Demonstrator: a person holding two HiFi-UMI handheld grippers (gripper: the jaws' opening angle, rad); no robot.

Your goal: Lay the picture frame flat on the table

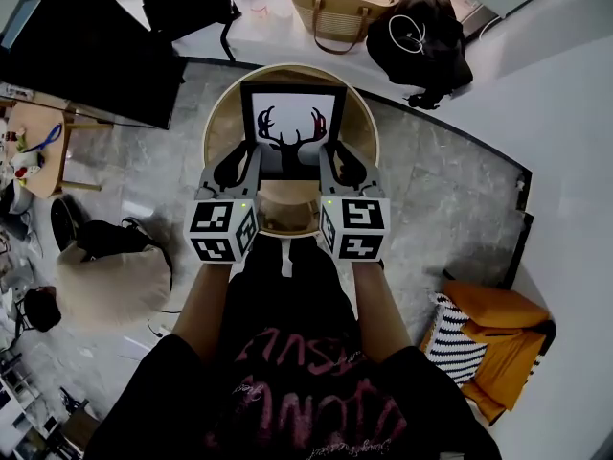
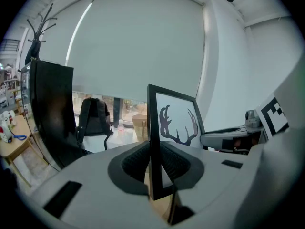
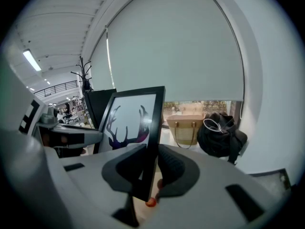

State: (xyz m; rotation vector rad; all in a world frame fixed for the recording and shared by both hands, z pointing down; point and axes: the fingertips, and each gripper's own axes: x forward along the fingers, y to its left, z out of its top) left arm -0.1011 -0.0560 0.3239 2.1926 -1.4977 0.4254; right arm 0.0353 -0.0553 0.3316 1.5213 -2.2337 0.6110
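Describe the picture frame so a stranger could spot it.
Find the round wooden table mid-picture. Over it, the left gripper and right gripper clamp the picture frame by its sides. Only it shows dark antlers on white inside a black border.

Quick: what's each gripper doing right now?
Left gripper: shut on the picture frame, left edge.
Right gripper: shut on the picture frame, right edge.
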